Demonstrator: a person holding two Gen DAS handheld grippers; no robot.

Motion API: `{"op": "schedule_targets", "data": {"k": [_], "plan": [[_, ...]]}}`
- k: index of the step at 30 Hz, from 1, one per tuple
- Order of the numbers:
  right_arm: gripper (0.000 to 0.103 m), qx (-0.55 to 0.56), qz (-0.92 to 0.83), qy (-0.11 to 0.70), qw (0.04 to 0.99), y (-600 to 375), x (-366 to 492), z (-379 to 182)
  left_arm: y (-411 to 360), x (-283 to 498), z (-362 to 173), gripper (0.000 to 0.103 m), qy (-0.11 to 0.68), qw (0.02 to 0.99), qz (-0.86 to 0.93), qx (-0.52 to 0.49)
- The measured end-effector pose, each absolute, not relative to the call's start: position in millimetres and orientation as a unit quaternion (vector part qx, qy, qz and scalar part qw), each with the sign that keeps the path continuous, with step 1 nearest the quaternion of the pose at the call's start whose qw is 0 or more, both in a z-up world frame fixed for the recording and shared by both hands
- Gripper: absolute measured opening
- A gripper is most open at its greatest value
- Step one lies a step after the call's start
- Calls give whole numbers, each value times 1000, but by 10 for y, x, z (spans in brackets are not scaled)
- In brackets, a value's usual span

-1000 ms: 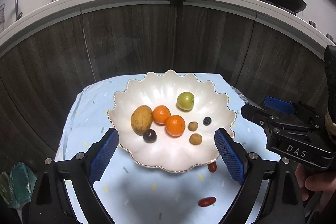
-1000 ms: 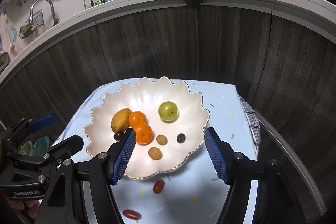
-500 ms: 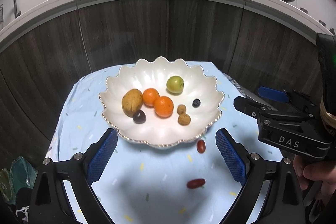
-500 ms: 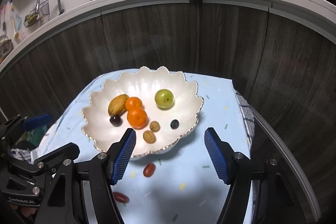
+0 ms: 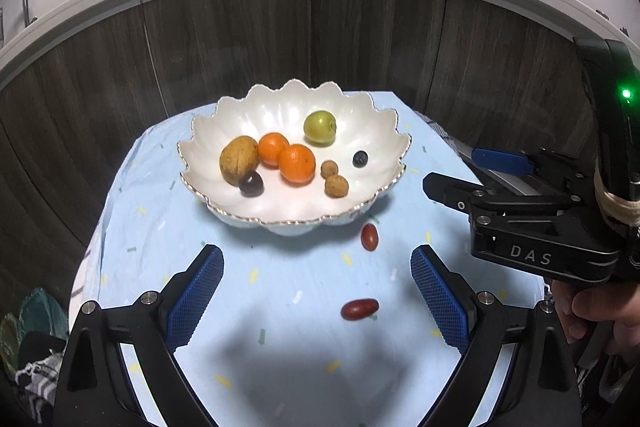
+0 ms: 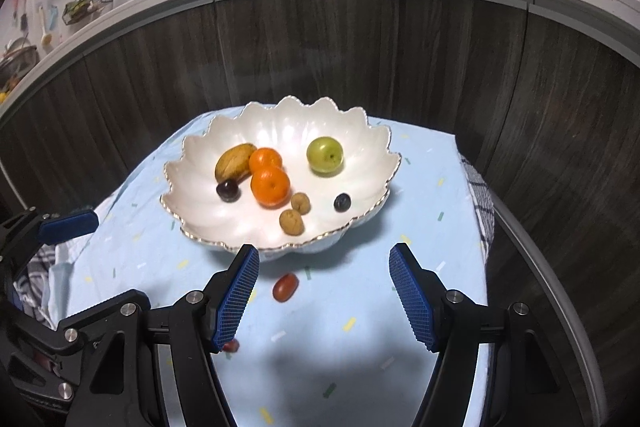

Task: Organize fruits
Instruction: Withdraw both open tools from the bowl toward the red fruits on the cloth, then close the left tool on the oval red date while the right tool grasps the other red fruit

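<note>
**Two red fruits left outside the bowl as both claws hung open**

The white scalloped ceramic bowl (image 5: pixel 294 215) sat on the pale blue confetti-print cloth (image 5: pixel 280 347) covering the tabletop, already holding two oranges, a green round fruit (image 5: pixel 319 127), a brown oval fruit and a few small dark and tan ones. Outside it, just near its front rim, lay a small dark red oval fruit (image 6: pixel 285 287); a second glossy red oval fruit (image 5: pixel 359 309) rested nearer still, well apart from the bowl.

The left claw (image 5: pixel 316 301) was released, nothing between its blue pads, the nearer red fruit lying between and slightly ahead of them. The right claw (image 6: pixel 324 297) was likewise spread and empty, the other red fruit just ahead of its left pad.

The risk, as I judged it: these fruits were small, smooth and rounded. A pinch off centre could squirt one across the cloth and off the edge. Both claws working close together might also knock each other or clip the bowl's rim.
</note>
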State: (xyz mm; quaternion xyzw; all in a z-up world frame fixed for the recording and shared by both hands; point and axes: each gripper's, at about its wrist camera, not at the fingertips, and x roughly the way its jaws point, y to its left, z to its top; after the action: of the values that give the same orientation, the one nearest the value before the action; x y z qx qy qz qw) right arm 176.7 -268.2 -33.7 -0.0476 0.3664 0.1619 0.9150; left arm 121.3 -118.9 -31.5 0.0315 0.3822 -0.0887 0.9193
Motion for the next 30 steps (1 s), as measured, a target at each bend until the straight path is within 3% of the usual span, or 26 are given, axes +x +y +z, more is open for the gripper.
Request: {"op": "schedule_targets", "data": {"k": [25, 30], "plan": [[68, -130, 253, 407, 868, -2534, 1958, -851, -1338, 1131, -948, 95, 441, 896, -38, -9], [68, -138, 275, 410, 859, -2494, 2016, -959, -1345, 1183, -1022, 89, 444, 896, -30, -16]]}}
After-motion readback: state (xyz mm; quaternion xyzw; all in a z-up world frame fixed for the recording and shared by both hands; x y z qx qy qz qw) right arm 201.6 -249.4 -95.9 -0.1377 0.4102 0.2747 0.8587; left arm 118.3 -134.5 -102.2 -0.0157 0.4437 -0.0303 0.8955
